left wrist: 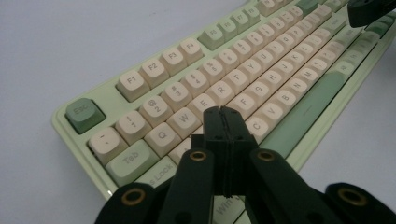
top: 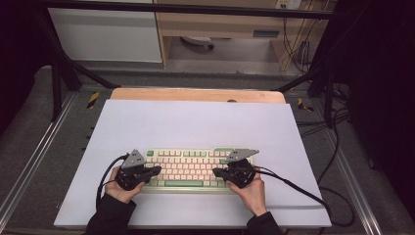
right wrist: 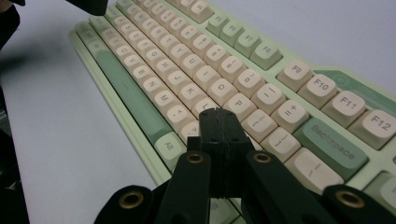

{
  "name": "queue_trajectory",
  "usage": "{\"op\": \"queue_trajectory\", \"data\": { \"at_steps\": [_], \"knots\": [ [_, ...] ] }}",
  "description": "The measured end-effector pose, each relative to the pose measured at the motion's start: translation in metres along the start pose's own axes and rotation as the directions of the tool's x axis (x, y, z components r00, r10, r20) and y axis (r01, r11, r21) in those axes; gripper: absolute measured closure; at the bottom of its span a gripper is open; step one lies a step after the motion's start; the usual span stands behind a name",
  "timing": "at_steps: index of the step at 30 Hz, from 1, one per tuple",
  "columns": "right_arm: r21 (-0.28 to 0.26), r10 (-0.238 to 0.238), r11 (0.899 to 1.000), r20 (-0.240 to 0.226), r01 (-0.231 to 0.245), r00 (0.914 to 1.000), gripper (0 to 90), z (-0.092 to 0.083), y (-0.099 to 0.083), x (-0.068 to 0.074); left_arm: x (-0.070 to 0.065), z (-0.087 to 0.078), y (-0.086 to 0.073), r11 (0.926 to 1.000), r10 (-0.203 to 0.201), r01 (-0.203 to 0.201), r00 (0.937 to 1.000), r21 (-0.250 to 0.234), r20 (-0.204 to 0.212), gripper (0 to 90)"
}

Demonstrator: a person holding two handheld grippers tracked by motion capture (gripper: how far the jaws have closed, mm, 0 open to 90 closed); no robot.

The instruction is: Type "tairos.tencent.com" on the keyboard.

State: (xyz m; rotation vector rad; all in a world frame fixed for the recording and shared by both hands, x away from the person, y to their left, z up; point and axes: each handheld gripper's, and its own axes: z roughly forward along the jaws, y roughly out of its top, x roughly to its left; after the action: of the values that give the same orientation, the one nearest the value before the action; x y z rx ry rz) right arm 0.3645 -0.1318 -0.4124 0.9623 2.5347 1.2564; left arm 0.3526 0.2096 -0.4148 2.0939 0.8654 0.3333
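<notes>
A pale green keyboard (top: 191, 169) with cream and green keys lies on the white table top, near its front edge. My left gripper (top: 155, 170) hovers over the keyboard's left end, jaws pressed together with nothing between them; in the left gripper view its tip (left wrist: 223, 112) hangs above the keyboard (left wrist: 243, 88) near the S and D keys. My right gripper (top: 216, 172) is over the right end, also shut and empty; in the right gripper view its tip (right wrist: 218, 113) sits above the keyboard (right wrist: 187, 70) just below the L and P keys. Hands hold both grippers.
The white sheet (top: 195, 122) covers a wooden table whose far edge (top: 195, 94) shows beyond it. Black cables (top: 303, 191) trail from the grippers across the sheet. Dark frame bars and floor cables surround the table.
</notes>
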Motion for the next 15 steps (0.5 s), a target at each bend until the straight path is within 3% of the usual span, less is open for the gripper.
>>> {"op": "queue_trajectory", "data": {
  "at_steps": [15],
  "knots": [
    [-0.01, 0.005, 1.0, 0.0, -0.005, 1.0, 90.0, -0.003, -0.003, -0.001, -0.015, 0.018, 0.006, 0.9994, 0.029, -0.029, 0.9992, 0.019, 0.029, 89.7]
  ]
}}
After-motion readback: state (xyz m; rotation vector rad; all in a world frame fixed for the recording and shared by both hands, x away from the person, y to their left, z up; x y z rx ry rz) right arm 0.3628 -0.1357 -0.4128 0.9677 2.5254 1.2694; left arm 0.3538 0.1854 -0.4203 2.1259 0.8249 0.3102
